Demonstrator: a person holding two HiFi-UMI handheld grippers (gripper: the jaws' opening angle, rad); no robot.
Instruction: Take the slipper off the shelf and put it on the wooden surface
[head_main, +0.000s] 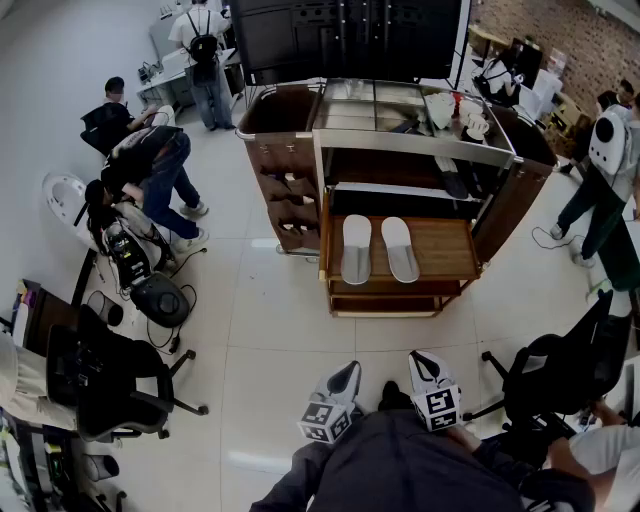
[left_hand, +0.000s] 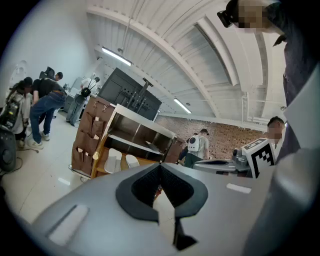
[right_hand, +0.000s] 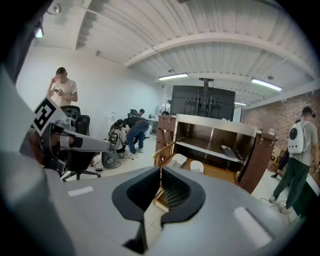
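Two white slippers (head_main: 356, 248) (head_main: 400, 248) lie side by side on the wooden pull-out surface (head_main: 450, 250) of the cart, and they also show as the slippers (left_hand: 120, 159) and the slippers (right_hand: 186, 163). On the shelf above lies a dark flat thing (head_main: 452, 180), perhaps a slipper, seen too as the dark thing (right_hand: 229, 150). My left gripper (head_main: 347, 373) and right gripper (head_main: 421, 361) hang low by my body, well short of the cart. The jaws of the left gripper (left_hand: 160, 167) and the right gripper (right_hand: 160, 170) meet at their tips, with nothing between them.
The wood-and-metal cart (head_main: 400, 140) stands ahead on the tiled floor. Office chairs (head_main: 110, 380) (head_main: 560, 375) flank me left and right. People (head_main: 150, 170) bend over gear at the left. Another person (head_main: 610, 170) stands at the right.
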